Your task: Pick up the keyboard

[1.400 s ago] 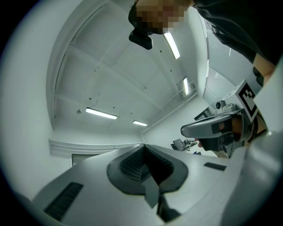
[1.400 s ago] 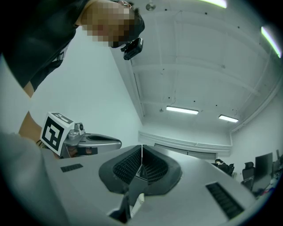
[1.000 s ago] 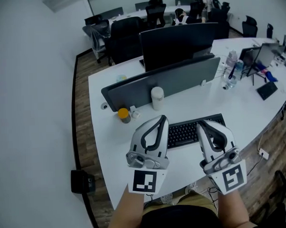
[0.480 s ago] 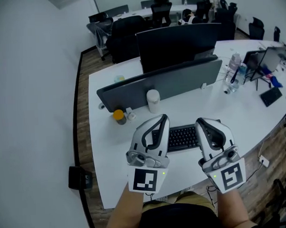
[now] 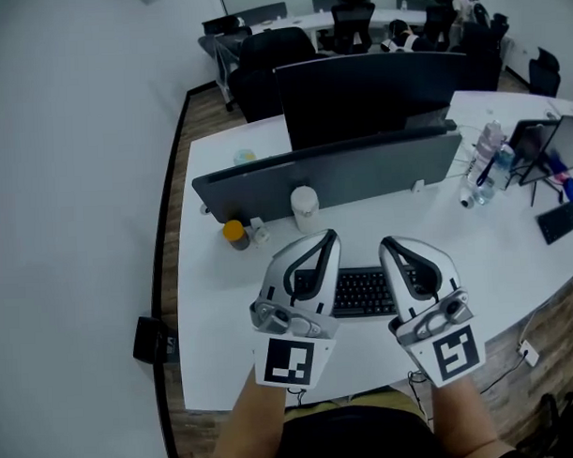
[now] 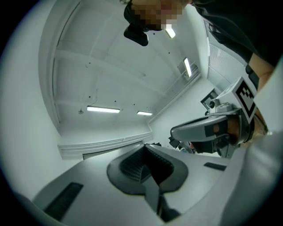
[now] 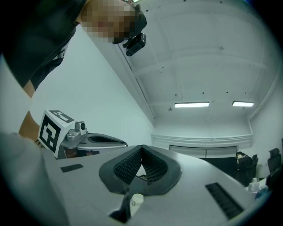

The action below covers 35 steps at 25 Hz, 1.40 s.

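1. The left gripper (image 5: 328,237) has its jaws pressed together on nothing. Its own view shows only ceiling past the tips, so it is tilted a little upward.
2. The right gripper (image 5: 392,242) is likewise closed and empty, and is held just beside the left at about the same height.
3. The keyboard (image 5: 364,291) lies flat on the desk (image 5: 219,320) near its front edge, below both grippers, which cover its two ends.
4. Its long axis runs along that edge, one end under each hand, so both seem equally near. The jaws would likely need to tip down and spread.
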{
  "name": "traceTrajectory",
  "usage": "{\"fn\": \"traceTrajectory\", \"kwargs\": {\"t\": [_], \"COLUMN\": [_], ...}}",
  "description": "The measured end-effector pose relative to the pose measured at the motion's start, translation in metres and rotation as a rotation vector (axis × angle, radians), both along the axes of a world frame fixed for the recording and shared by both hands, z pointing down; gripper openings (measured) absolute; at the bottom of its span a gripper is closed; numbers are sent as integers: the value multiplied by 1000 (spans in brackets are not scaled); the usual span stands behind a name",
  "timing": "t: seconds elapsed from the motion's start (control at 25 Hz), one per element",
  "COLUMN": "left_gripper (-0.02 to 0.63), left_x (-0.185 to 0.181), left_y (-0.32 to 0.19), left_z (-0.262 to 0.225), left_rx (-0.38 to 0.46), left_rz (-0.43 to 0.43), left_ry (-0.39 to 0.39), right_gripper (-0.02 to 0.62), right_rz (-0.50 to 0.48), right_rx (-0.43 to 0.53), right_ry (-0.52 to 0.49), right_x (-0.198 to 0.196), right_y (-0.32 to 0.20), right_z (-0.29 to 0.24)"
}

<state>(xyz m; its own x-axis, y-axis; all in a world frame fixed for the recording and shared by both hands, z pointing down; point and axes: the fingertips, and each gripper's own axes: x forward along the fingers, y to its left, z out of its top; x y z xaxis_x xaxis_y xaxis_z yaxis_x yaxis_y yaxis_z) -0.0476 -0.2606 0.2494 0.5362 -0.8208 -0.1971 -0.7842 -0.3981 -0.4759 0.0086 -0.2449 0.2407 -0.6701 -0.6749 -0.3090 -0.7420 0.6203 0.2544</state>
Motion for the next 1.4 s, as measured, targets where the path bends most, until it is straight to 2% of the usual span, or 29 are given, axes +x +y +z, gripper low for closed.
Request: {"fn": "traceTrajectory", "kwargs": {"t": [0.32, 0.88, 0.92, 0.96, 1.0, 1.08, 1.4], "left_gripper": [6, 6, 6, 79, 238, 258, 258], "left_x": [23, 32, 34, 37, 40, 40, 34], "left_y": [-15, -29, -31, -32, -33, -35, -42], "left_z": [8, 15, 16, 17, 19, 22, 36], "left_rx": [-15, -27, -25, -23, -27, -44, -81], "left_rz": [-36, -72, -71, -66, -56, -40, -26], "left_ry": [6, -14, -27, -43, -57, -65, -77], "right_gripper": [31, 35, 71, 168, 219, 250, 256], "right_rz": [-81, -89, -97, -104, -108, -114, -112], "right_rx": [-17, -52, -67, -86, -105, -133, -198], "right_ry": [11, 13, 12, 9, 2, -10, 34], "right_x": [16, 30, 30, 30, 30, 30, 29], "right_y": [-16, -30, -32, -33, -36, -39, -51], "right_z": [11, 26, 29, 31, 33, 35, 52]}}
